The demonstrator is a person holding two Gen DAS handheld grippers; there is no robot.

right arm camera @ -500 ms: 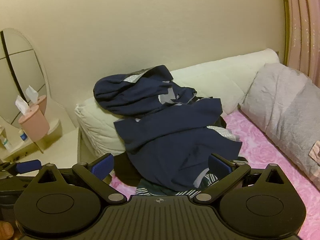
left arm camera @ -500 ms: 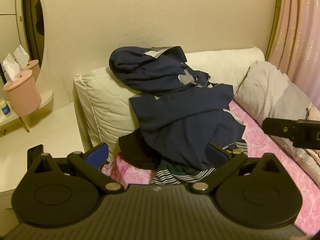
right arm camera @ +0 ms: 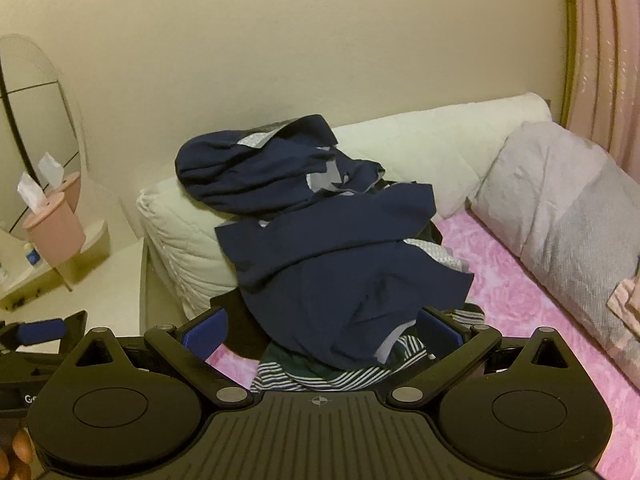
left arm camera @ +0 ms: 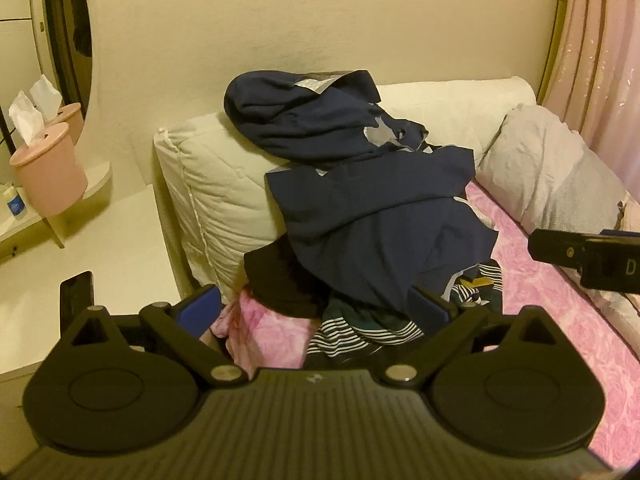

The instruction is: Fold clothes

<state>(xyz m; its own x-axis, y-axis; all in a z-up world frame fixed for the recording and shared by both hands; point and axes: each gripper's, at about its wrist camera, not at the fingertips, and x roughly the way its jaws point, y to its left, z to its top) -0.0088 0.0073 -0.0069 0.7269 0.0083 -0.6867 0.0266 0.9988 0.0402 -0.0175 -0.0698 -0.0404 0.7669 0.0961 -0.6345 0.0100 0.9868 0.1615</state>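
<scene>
both wrist views sit low at the near edge of the bed [left arm camera: 560, 320], facing its head end and the wall, close to the clothes heap [left arm camera: 380, 232] [right arm camera: 340, 260], the left one set further left, and both share the heap, the white pillow [left arm camera: 216, 184] [right arm camera: 180, 232] and the pink tissue box [left arm camera: 48, 168] [right arm camera: 54, 228].
</scene>
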